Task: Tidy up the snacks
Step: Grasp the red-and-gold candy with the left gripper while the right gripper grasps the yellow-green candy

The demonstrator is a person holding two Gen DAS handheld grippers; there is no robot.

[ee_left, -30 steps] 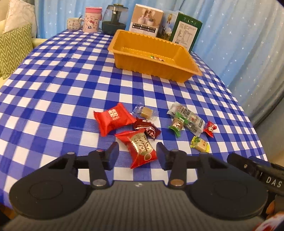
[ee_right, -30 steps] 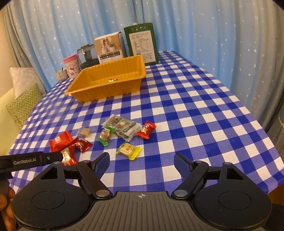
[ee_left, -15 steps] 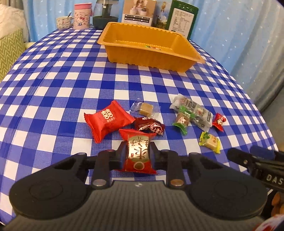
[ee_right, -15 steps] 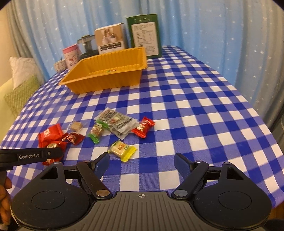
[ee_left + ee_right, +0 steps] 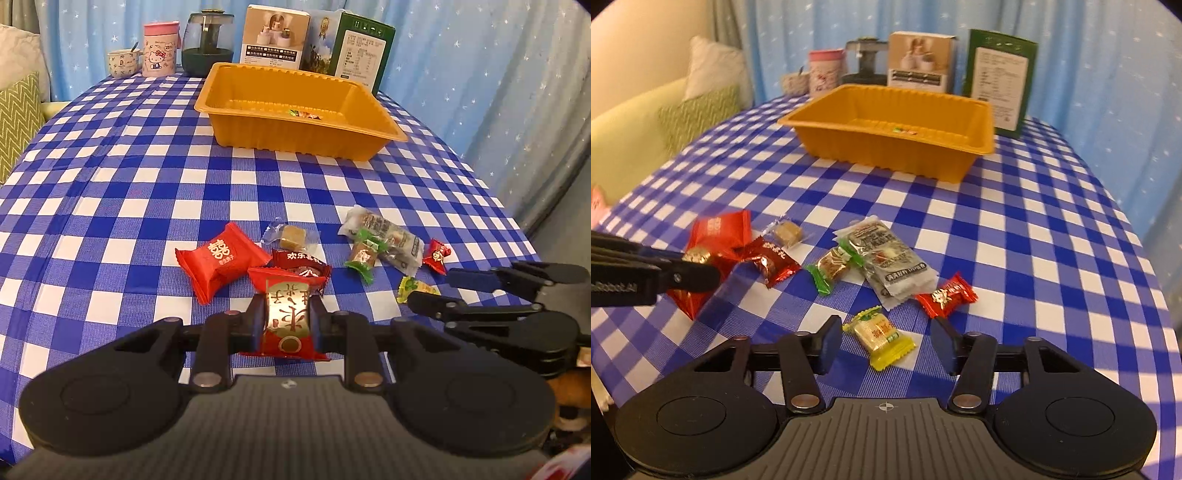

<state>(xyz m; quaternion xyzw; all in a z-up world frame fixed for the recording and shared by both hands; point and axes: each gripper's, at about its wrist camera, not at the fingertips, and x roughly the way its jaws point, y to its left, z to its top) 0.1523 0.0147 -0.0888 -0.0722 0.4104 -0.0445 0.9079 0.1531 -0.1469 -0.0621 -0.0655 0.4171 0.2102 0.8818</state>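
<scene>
My left gripper (image 5: 287,317) is shut on a red and gold snack packet (image 5: 288,302), just above the checked tablecloth. A red packet (image 5: 218,258), a dark red candy (image 5: 303,264), a clear-wrapped toffee (image 5: 291,236), a green-wrapped candy (image 5: 364,256), a grey packet (image 5: 388,236) and a small red candy (image 5: 436,254) lie beyond it. My right gripper (image 5: 886,343) is open, its fingers either side of a yellow-wrapped candy (image 5: 881,334) on the cloth. The orange tray (image 5: 258,129) stands farther back with a few candies inside.
Behind the tray stand a green box (image 5: 354,51), a white box (image 5: 275,35), a dark jar (image 5: 208,44), a pink cup (image 5: 159,50) and a small mug (image 5: 123,62). The table edge drops off at the right. A cushion (image 5: 18,118) lies at the left.
My left gripper closed on the red and gold packet and holds it. My right gripper came forward and down, and its open fingers now flank the yellow candy.
</scene>
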